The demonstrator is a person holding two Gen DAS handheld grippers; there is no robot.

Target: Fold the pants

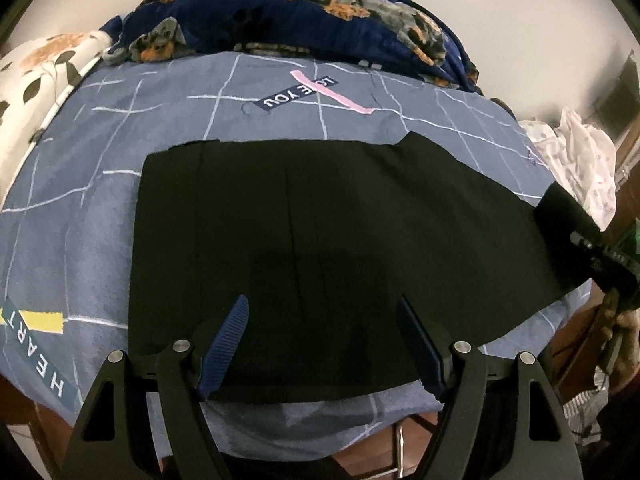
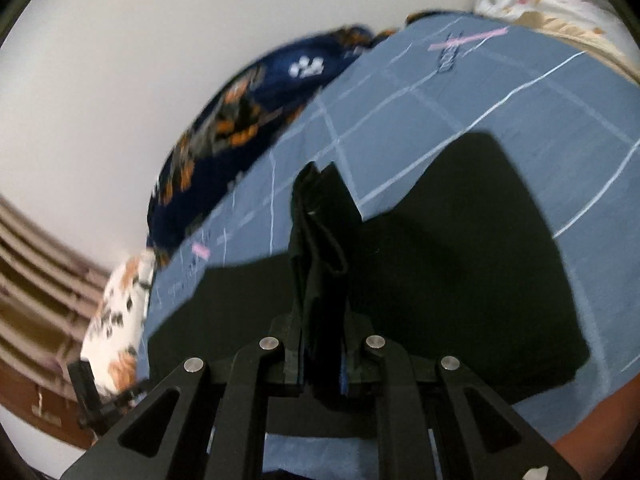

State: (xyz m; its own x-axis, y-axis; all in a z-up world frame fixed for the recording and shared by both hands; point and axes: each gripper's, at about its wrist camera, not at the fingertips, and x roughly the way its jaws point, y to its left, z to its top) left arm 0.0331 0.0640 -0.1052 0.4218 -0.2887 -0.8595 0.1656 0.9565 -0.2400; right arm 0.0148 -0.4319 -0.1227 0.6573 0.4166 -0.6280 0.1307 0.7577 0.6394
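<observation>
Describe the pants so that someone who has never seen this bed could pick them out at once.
Start at the bed, covered by a blue-grey sheet with thin white grid lines. The pants lie flat across its near middle, in front of the dark blue printed blanket heaped at the back. They are the only plain black cloth there, and the right gripper pinches one end of them.
</observation>
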